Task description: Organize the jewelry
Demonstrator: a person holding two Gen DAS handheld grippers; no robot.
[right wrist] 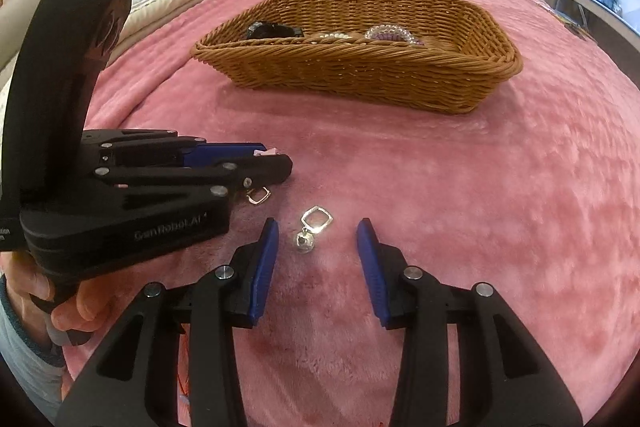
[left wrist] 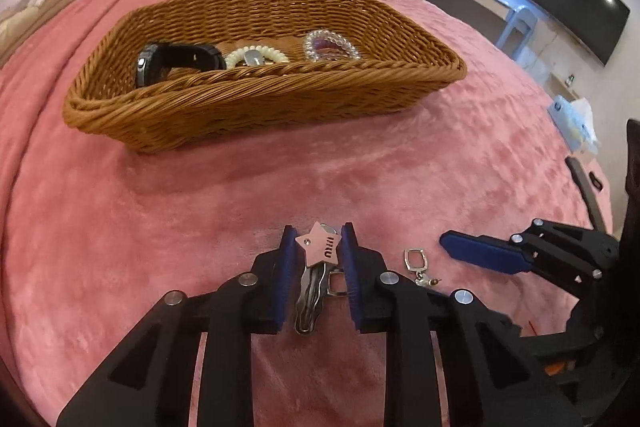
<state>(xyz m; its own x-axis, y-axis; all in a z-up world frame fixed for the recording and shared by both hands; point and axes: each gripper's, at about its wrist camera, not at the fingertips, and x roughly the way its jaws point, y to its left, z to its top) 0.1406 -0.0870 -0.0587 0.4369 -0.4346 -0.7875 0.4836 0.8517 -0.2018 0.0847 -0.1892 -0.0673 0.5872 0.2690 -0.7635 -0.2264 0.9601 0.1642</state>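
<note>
A pink star hair clip (left wrist: 318, 247) with a wavy metal bar lies on the pink blanket (left wrist: 160, 227), and my left gripper (left wrist: 318, 233) is shut on it, both blue pads touching the star's points. A silver square earring (left wrist: 416, 263) lies just right of that gripper. In the right wrist view, my right gripper (right wrist: 318, 223) stands open around another silver earring (right wrist: 312, 227), its pads well clear of it. The left gripper (right wrist: 276, 159) lies low at the left there, with the first earring (right wrist: 258, 195) beside it. One blue finger (left wrist: 480, 251) of the right gripper shows in the left wrist view.
A brown wicker basket (left wrist: 260, 83) (right wrist: 360, 55) sits further back on the blanket, holding a black watch (left wrist: 176, 61), a pearl bracelet (left wrist: 256, 55) and a clear bead bracelet (left wrist: 328, 45). A hand (right wrist: 60, 307) holds the left gripper. Pillows lie at the far left.
</note>
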